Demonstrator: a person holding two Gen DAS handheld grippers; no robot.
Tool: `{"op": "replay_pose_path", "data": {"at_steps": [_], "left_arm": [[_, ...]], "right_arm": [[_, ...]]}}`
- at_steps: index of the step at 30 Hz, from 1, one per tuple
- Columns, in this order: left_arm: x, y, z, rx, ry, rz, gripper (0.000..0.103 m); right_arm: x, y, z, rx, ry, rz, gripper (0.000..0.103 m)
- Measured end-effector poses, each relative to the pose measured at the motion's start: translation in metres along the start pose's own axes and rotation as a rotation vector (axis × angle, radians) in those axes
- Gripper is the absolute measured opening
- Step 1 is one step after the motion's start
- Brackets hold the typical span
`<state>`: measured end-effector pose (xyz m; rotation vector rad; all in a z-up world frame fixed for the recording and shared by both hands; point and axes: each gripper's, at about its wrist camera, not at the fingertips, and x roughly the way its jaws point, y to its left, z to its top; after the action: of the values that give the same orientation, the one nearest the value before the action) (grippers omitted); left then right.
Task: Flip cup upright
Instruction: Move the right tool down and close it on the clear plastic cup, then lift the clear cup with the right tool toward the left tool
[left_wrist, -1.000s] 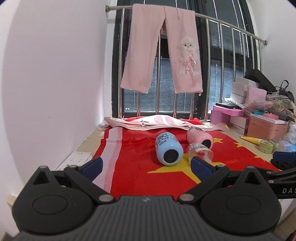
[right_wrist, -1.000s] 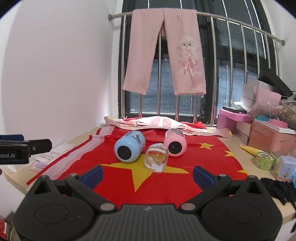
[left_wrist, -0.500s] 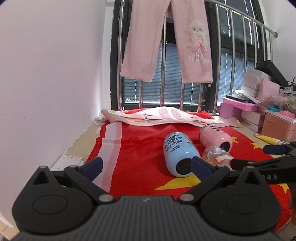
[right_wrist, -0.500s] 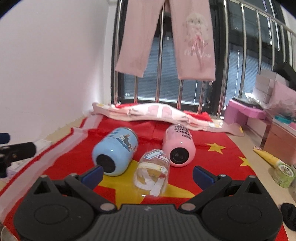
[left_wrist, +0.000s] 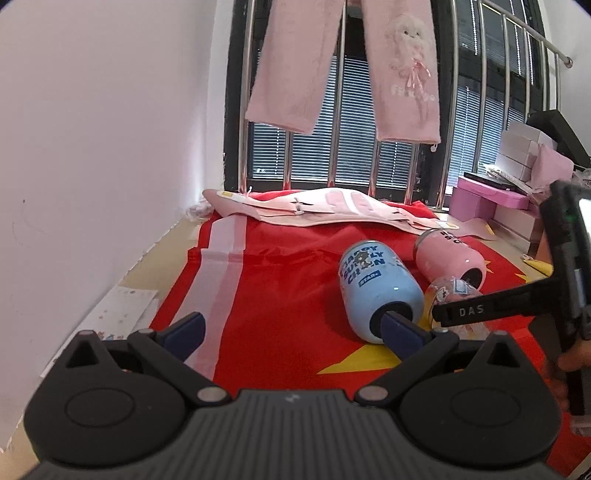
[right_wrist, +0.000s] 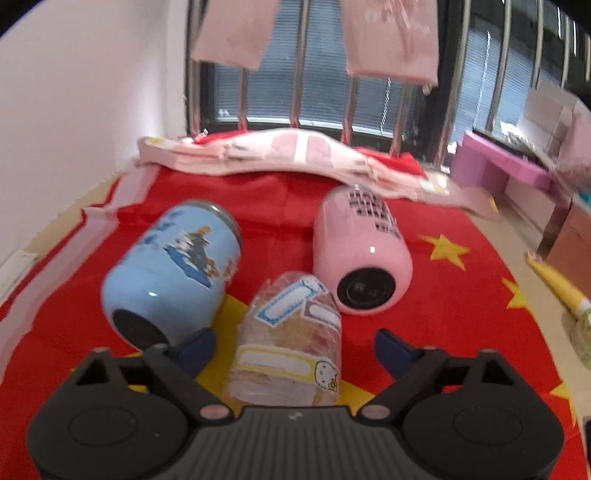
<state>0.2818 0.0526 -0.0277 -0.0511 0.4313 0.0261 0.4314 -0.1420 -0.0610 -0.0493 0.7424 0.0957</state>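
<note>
A clear cup with stickers (right_wrist: 288, 339) lies on its side on the red flag cloth (right_wrist: 461, 325), between the open fingers of my right gripper (right_wrist: 293, 349), which does not grip it. A blue cup (right_wrist: 173, 269) and a pink cup (right_wrist: 364, 251) lie on their sides just behind it. In the left wrist view the blue cup (left_wrist: 376, 284) lies ahead right, the pink cup (left_wrist: 448, 256) and clear cup (left_wrist: 452, 291) beyond it. My left gripper (left_wrist: 291, 328) is open and empty; its right finger (left_wrist: 400, 332) overlaps the blue cup's base in the picture.
The right gripper's arm (left_wrist: 491, 306) crosses the right side of the left wrist view. A folded pink cloth (right_wrist: 280, 155) lies at the back by the window rail. Pink boxes (left_wrist: 491, 203) stand at the right. A white wall (left_wrist: 92, 147) runs along the left.
Both grippers have moved forward and down toward the cups. The clear cup now lies between the right gripper's fingers. The right gripper's arm has come into the left wrist view.
</note>
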Motion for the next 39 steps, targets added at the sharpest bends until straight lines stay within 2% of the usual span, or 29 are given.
{"op": "replay_pose_path", "data": {"at_steps": [1, 2, 4, 7, 10, 15, 19, 23, 28, 34, 37, 39], "left_arm": [[-0.001, 0.001, 0.000, -0.003, -0.001, 0.003, 0.103], [-0.001, 0.002, 0.000, -0.006, -0.002, 0.006, 0.103], [-0.005, 0.002, 0.001, -0.008, -0.001, 0.014, 0.103], [-0.011, 0.003, 0.001, -0.009, -0.009, 0.017, 0.103], [-0.021, 0.001, 0.002, -0.004, -0.015, 0.018, 0.103], [-0.046, -0.003, -0.003, 0.017, -0.022, 0.023, 0.103], [-0.068, -0.005, -0.011, 0.039, -0.012, 0.039, 0.103], [-0.086, -0.002, -0.020, 0.047, 0.009, 0.062, 0.103], [-0.104, 0.003, -0.033, 0.038, 0.038, 0.094, 0.103], [-0.120, 0.005, -0.040, 0.022, 0.040, 0.113, 0.103], [-0.124, 0.002, -0.040, 0.032, 0.037, 0.116, 0.103], [-0.124, 0.001, -0.039, 0.036, 0.039, 0.114, 0.103]], "right_arm": [[0.004, -0.002, 0.000, 0.011, 0.012, 0.010, 0.069], [0.005, -0.003, -0.001, 0.017, 0.023, 0.018, 0.062], [0.001, -0.007, -0.002, 0.027, 0.012, 0.052, 0.062], [-0.023, -0.012, -0.007, -0.004, -0.049, 0.074, 0.061], [-0.049, -0.017, -0.015, -0.059, -0.091, 0.155, 0.061], [-0.094, -0.008, -0.036, -0.250, -0.130, 0.321, 0.061], [-0.113, 0.004, -0.054, -0.419, -0.109, 0.430, 0.061], [-0.119, 0.012, -0.067, -0.530, -0.065, 0.556, 0.061], [-0.113, 0.020, -0.075, -0.652, -0.002, 0.618, 0.061], [-0.107, 0.020, -0.074, -0.757, 0.008, 0.706, 0.062], [-0.103, 0.020, -0.072, -0.776, 0.006, 0.722, 0.063], [-0.103, 0.019, -0.070, -0.765, 0.005, 0.718, 0.072]]}}
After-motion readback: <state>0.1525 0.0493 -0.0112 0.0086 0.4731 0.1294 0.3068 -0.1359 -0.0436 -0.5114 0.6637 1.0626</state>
